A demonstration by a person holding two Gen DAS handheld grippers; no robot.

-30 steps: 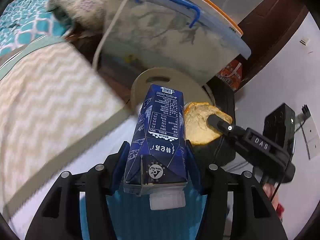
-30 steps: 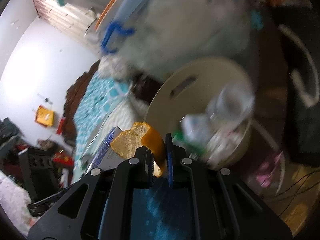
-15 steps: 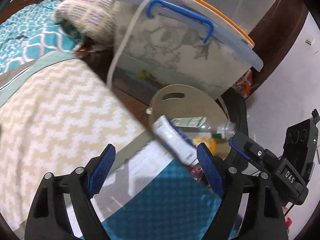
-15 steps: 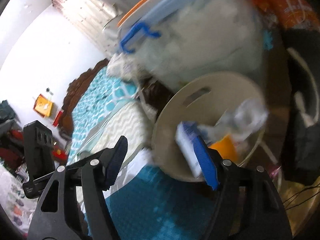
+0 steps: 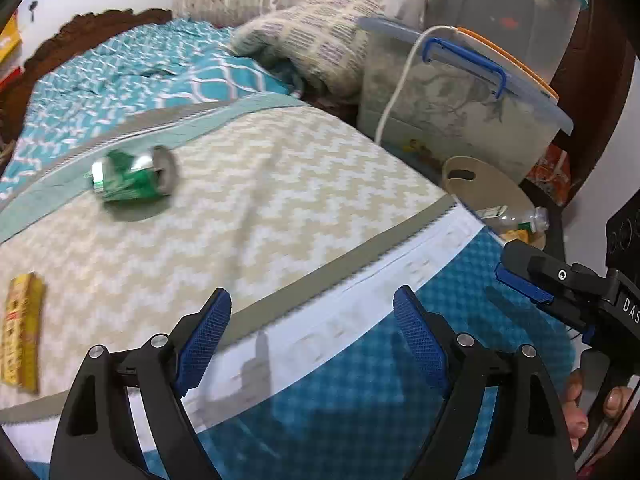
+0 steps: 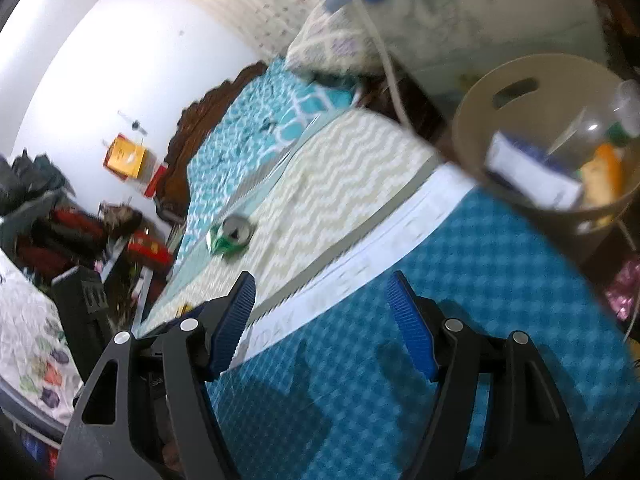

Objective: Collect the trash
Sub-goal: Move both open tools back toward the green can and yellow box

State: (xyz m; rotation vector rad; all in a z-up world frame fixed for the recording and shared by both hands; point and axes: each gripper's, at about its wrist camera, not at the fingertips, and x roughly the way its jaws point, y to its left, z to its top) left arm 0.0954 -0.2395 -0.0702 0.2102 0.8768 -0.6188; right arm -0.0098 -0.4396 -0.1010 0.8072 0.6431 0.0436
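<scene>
Now both tools (image 5: 312, 320) (image 6: 322, 304) agape — seemingly crushed can (image 5: 134, 178) beyond.

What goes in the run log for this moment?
left gripper: open, empty | right gripper: open, empty | green can: on bed | carton: in bin

A crushed can (image 5: 132, 179) lay on the bed (image 5: 280, 184), with a flat packet (image 5: 20, 328) nearer, to its left. Beside the bed's right edge stood a bin (image 6: 476, 120) holding a carton (image 6: 532, 176) and a bottle (image 5: 516, 218), storage boxes (image 5: 460, 96) behind it.
</scene>
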